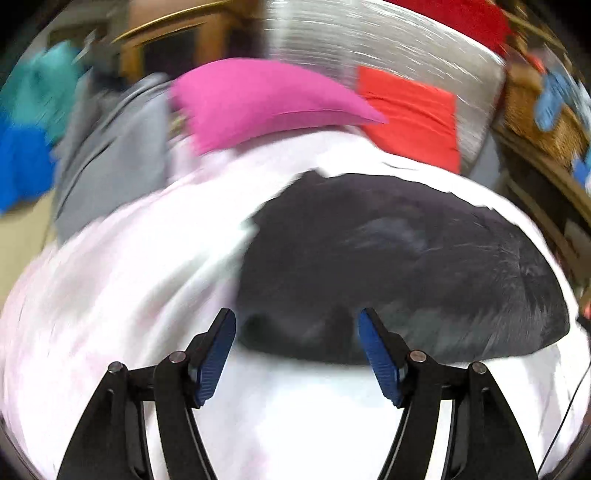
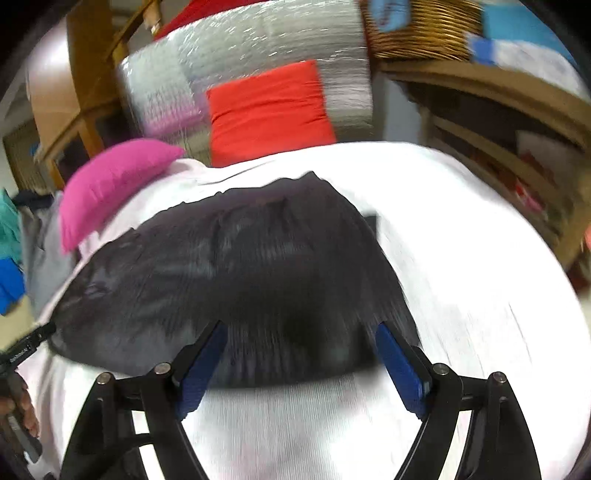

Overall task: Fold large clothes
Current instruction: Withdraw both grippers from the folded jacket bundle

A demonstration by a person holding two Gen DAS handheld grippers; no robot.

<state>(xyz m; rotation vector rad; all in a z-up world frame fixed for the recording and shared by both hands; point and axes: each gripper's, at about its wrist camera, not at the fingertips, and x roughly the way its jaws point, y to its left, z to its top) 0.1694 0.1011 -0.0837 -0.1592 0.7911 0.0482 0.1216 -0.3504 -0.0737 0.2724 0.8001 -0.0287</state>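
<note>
left wrist view looks down on a dark garment [image 1: 406,266] lying flat on a white sheet [image 1: 110,295], its near edge just ahead of the left gripper [image 1: 297,325], whose blue pads [image 1: 216,363] stand wide apart with nothing between them. right wrist view shows the same dark garment [image 2: 229,273] spread across the white sheet [image 2: 480,277], with the right gripper [image 2: 299,336] hanging over its near right part, jaws wide and empty too. both pictures are smeared, so the exact shape of the garment, and whether it is already folded once, cannot be told.

my reading is that the pair is between grasps, about to take hold for a fold. to do it well, each gripper should come down onto a corner or hem on its own side, pinch only the layer meant to move, and lift both sides together so the edge stays straight. catching the sheet along with the cloth would drag the whole lay out of line.

further out, a pink cushion [image 1: 266,99] lies at the far edge of the sheet, a red cushion [image 1: 410,110] leans against a silvery padded backing [image 1: 369,40], grey cloth [image 1: 110,147] hangs off to the left, and a wicker basket [image 2: 424,33] stands on a shelf.
</note>
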